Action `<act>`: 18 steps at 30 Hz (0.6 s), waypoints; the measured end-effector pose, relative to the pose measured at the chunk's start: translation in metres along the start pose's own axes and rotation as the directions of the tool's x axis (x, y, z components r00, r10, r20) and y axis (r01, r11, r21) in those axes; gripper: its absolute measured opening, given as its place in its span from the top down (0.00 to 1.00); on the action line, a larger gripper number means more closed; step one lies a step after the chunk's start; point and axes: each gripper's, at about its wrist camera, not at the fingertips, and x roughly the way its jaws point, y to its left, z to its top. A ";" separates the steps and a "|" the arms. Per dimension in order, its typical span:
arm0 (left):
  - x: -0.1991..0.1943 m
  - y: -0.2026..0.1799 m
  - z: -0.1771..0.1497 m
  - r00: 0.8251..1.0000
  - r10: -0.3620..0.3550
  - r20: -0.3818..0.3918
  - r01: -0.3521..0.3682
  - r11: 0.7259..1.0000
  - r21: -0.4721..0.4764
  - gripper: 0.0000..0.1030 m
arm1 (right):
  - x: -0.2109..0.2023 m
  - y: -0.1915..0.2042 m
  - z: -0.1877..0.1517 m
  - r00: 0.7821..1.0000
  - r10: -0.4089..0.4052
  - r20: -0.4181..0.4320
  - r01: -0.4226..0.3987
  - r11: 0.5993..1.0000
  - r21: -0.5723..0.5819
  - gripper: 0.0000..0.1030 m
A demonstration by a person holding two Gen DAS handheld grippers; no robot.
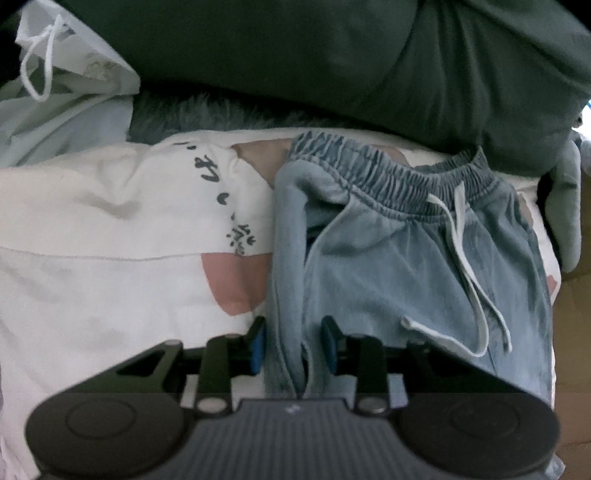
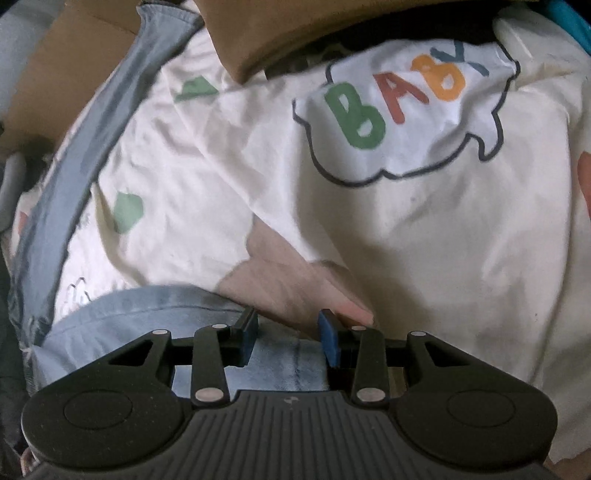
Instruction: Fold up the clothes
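Light blue denim pants (image 1: pixel 406 266) with an elastic waistband (image 1: pixel 399 184) and a white drawstring (image 1: pixel 476 280) lie on a printed white sheet (image 1: pixel 92 229). In the left wrist view, a bunched fold of the pants (image 1: pixel 288 258) runs between the blue pads of my left gripper (image 1: pixel 293 343). Its jaws stand apart, and a gap shows on the right side of the fold. In the right wrist view, my right gripper (image 2: pixel 290 339) hangs open over a flat blue edge of the pants (image 2: pixel 147 306), with the cloth below and between its pads. A long blue strip (image 2: pixel 62 192) curves up the left.
A dark green garment (image 1: pixel 332 55) is heaped behind the pants. Beside it are pale clothes with a white cord (image 1: pixel 40 62) and a grey furry item (image 1: pixel 192 114). The sheet carries a "BABY" print (image 2: pixel 399 103). Brown cardboard (image 2: pixel 258 33) lies at the top.
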 end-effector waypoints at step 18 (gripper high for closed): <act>-0.001 -0.002 -0.003 1.000 0.027 0.002 -0.027 1.000 0.003 0.67 | 0.024 0.038 -0.041 0.996 -0.064 -0.066 0.048 0.973 -0.226 0.50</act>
